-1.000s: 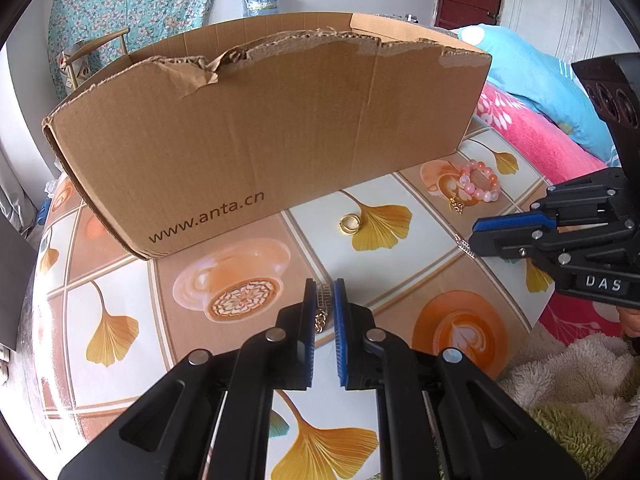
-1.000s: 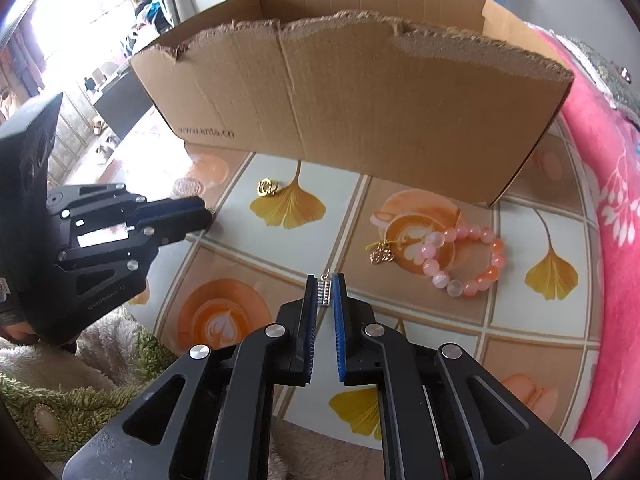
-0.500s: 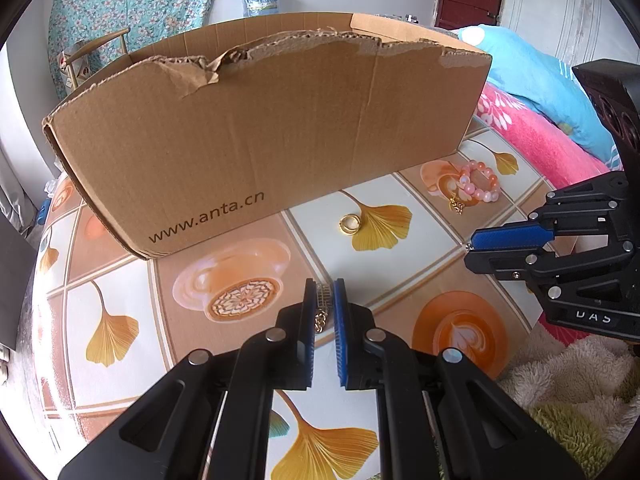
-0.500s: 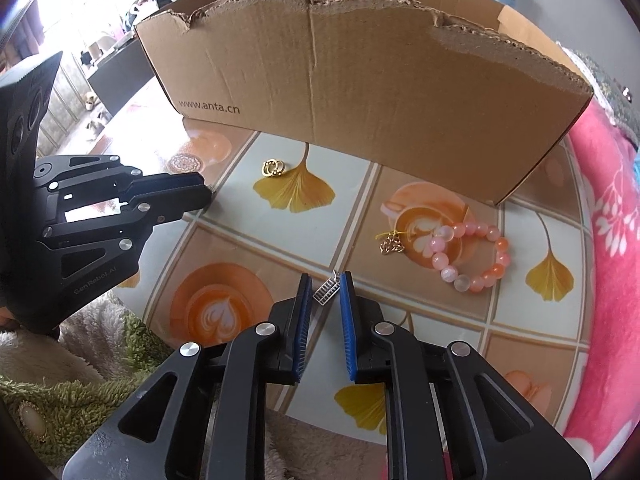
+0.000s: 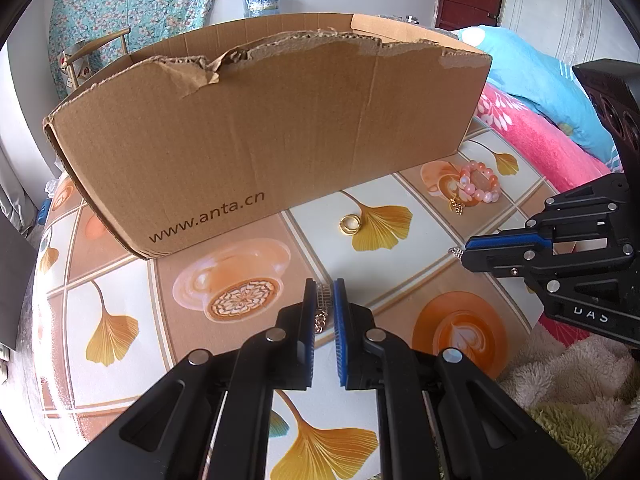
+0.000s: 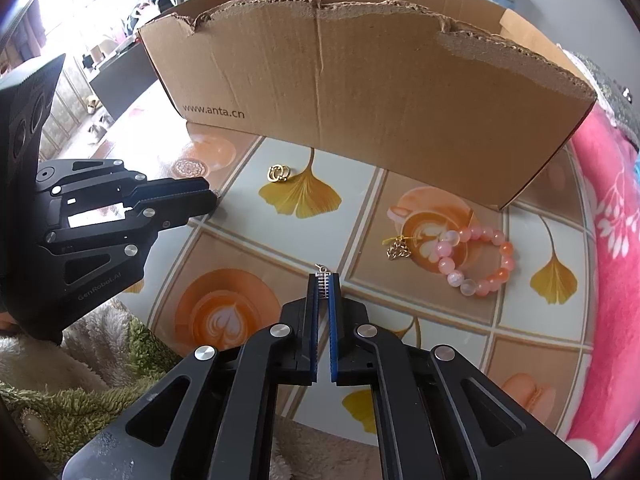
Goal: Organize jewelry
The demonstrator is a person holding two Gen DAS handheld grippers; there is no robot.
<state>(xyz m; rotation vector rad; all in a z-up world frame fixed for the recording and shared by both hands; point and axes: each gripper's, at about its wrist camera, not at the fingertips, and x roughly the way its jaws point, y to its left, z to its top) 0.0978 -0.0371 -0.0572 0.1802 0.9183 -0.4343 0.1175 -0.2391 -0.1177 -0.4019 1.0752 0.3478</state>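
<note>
Both-handed, left gripper point(image 5: 324, 300) fingers pinching one end of a small chain point(image 5: 322, 308), right gripper point(image 6: 323, 286) fingers clamped on its other end point(image 6: 323, 285), low over patterned tabletop point(image 6: 248, 256), gold rings point(image 6: 279, 172), pink bead bracelet point(image 6: 476, 262) near cardboard box point(image 6: 360, 92).

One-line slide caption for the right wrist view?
Right gripper pinching a small silver clasp above the tablecloth, beaded bracelet nearby.

A pink blanket point(image 6: 608, 248) lies along one side of the table, with a blue pillow point(image 5: 532, 76) past it. A fluffy green and cream rug point(image 6: 80, 392) sits near the table's edge — soft and shaggy. A flowery cloth point(image 5: 132, 4) hangs on the far wall.
</note>
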